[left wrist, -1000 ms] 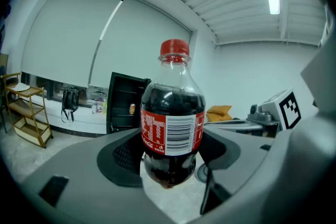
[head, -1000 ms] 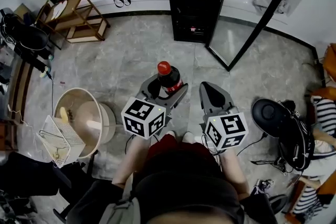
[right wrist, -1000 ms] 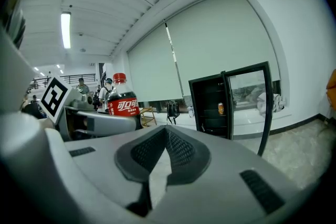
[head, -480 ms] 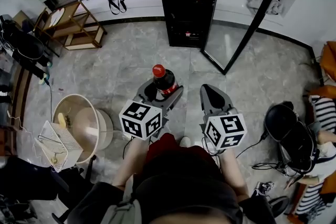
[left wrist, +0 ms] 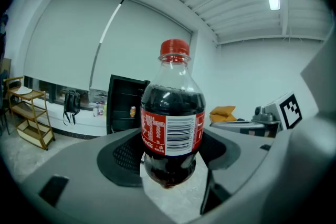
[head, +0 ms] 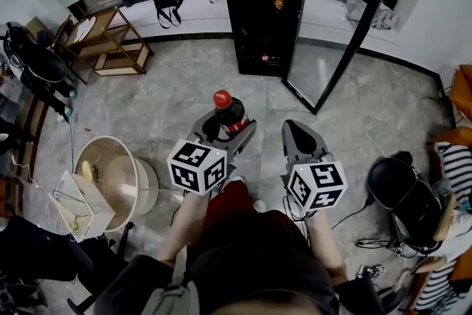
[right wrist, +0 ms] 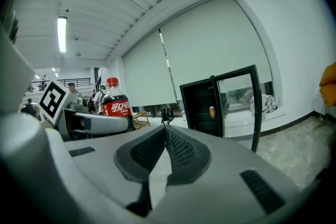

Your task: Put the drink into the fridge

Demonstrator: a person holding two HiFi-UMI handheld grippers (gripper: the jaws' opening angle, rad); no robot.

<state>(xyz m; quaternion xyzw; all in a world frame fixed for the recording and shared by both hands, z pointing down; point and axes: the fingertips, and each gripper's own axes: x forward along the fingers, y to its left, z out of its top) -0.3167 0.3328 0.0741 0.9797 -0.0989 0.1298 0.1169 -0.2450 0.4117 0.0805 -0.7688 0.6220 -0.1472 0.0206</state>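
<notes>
Currently the drink bottle (head: 229, 111) is held upright, clamped in the left gripper (head: 229, 126), the right gripper (head: 294, 129) is closed on nothing beside it, and the open fridge (head: 262, 11) is seen straight ahead, well apart

The bottle (left wrist: 172, 118) is clear glossy plastic. The left gripper's (left wrist: 172, 155) pads (left wrist: 123, 157) are matt and dimpled. The fridge (head: 262, 4) is glossy black, its door (head: 332, 33) glass. Left of the fridge the shelf (head: 103, 37) is bare wood. The floor (head: 162, 92) is smooth stone.
</notes>
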